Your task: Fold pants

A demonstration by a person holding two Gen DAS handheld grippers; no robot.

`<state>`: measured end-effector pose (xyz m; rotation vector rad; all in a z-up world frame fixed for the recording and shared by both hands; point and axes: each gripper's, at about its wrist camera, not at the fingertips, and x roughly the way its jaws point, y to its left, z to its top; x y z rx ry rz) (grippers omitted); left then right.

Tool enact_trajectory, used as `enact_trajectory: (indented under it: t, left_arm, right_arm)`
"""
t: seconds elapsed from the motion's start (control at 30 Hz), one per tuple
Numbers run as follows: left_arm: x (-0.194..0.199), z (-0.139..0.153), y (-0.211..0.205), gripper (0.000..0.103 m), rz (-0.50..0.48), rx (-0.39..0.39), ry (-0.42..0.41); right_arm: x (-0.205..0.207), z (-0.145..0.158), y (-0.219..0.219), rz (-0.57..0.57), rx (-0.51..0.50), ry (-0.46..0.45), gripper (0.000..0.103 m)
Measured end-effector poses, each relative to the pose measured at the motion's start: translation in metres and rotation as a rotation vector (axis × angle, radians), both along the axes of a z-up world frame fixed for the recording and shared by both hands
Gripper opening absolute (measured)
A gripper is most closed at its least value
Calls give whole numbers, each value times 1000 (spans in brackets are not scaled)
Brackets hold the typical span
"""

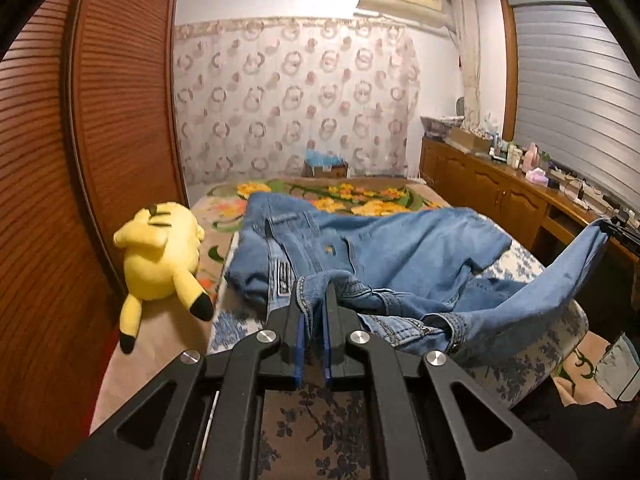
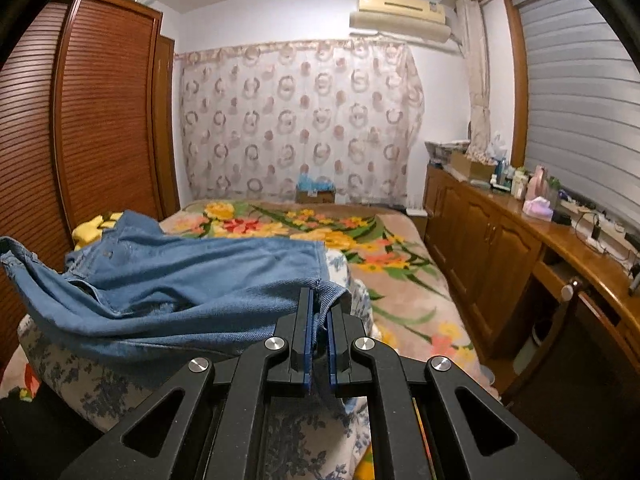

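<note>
Blue denim pants [image 1: 384, 256] lie crumpled across the near end of the bed. My left gripper [image 1: 314, 292] is shut on the waistband end of the pants, lifted slightly. My right gripper [image 2: 320, 300] is shut on a leg hem of the pants [image 2: 180, 280], held above the bed. In the left wrist view the right gripper [image 1: 616, 228] shows at the far right, pulling the leg up and taut.
A yellow plush toy [image 1: 160, 256] lies at the bed's left edge beside a brown louvred wardrobe [image 1: 100, 120]. The floral blanket [image 2: 360, 240] covers the far bed. A wooden cabinet [image 2: 500, 232] with bottles runs along the right. A blue-patterned cover [image 2: 80, 376] lies under the pants.
</note>
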<state>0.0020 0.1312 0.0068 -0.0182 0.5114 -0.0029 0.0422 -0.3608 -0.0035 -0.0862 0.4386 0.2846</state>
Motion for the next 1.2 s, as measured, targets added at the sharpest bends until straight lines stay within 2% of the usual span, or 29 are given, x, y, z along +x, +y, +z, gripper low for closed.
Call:
enact_trajectory:
  t: [0.37,0.47,0.87,1.03,1.2]
  left_arm:
    - [25,-27,3,7,7,5,63]
    - [34,-31,2,7,3,12,75]
    - [71,-41,0,7,0,13,109]
    - [84,-28,5,7,21,-8,78]
    - [108,-7,11,7,37,-4,40]
  right_arm:
    - [29,-20,9,-8,-28,75,5]
    - [41,-1,10,-9,-38,92,5]
    - [79,-5,17,4,-54,151,5]
    - [87,11,13,-11,-32,111,5]
    - [97,47,9,-31,-5,33,5]
